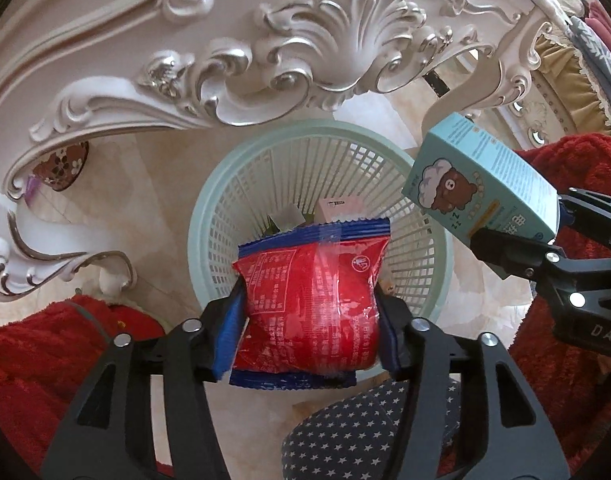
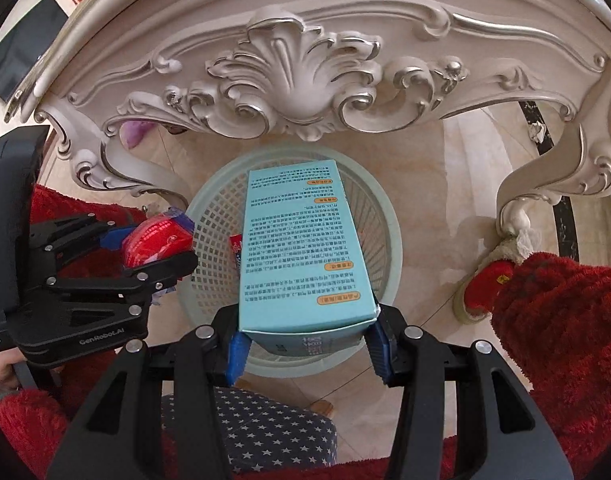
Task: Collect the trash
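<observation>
Release over the mint basket (image 1: 209, 216) is judged pending. Left gripper (image 1: 309, 312) is clamped on the red snack packet (image 1: 309, 300); right gripper (image 2: 305, 344) is clamped on the teal carton (image 2: 301, 248). Both items should be centred above the rim, then dropped singly.

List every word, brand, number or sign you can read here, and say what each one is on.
"GenRobot.AI": on the left claw body.
"DAS", cut off at the frame edge: on the right claw body.
"ZZZ": beside the bear on the blue box.
Box paragraphs and red snack packet print: Chinese, too small to read.
</observation>
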A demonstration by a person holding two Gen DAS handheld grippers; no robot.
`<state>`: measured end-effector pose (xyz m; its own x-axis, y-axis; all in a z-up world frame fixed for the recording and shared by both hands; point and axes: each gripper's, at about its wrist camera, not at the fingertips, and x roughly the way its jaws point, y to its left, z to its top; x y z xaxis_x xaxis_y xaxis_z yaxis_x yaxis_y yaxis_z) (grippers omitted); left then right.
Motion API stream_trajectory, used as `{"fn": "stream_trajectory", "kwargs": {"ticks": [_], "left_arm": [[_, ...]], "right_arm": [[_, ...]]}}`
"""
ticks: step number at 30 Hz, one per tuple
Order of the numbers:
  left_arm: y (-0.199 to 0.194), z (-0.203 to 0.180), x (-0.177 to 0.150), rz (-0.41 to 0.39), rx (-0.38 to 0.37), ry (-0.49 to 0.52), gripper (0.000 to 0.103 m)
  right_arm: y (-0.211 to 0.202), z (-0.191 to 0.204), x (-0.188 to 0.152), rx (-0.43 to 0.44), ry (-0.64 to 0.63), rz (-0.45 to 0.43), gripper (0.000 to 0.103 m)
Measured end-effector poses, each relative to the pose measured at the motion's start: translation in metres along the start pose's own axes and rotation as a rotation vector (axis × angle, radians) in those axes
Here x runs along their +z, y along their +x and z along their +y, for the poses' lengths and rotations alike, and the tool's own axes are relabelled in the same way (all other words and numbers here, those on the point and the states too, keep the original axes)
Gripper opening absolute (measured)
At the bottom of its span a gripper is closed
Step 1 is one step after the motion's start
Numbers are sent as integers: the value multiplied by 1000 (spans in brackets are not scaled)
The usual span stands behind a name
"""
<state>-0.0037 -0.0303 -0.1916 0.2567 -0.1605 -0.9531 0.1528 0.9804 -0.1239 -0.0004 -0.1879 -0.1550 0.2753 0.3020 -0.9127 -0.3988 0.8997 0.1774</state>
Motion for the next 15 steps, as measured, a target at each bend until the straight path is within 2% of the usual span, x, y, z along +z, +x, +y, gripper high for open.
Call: {"fn": "stream_trajectory", "kwargs": {"ticks": [3,5,6,7,9,11,12,15], "left_arm": [[3,0,0,7,28,-6,74],[3,1,0,2,22,-13,78],[2,2,0,1,17,-15,83],[2,2,0,-1,19,-15,85],[2,1,0,-3,35,-10,85],[2,1,-1,-4,43,-8,86],[2,1,-1,-5,46,-7,91],[0,1,-1,-13,51,-3,92]], "right_arm": [[1,0,1,6,-1,0,47],[2,0,1,9,-3,-1,48],[2,1,2,5,-6,-1,51],[3,2,2,-2,-6,0,62],[4,4,2,-27,-11,-3,74],[4,5,2,-46,-20,-1,77],[5,5,2,-60,-22,3,80],[6,4,1,-68,-21,8,80]]}}
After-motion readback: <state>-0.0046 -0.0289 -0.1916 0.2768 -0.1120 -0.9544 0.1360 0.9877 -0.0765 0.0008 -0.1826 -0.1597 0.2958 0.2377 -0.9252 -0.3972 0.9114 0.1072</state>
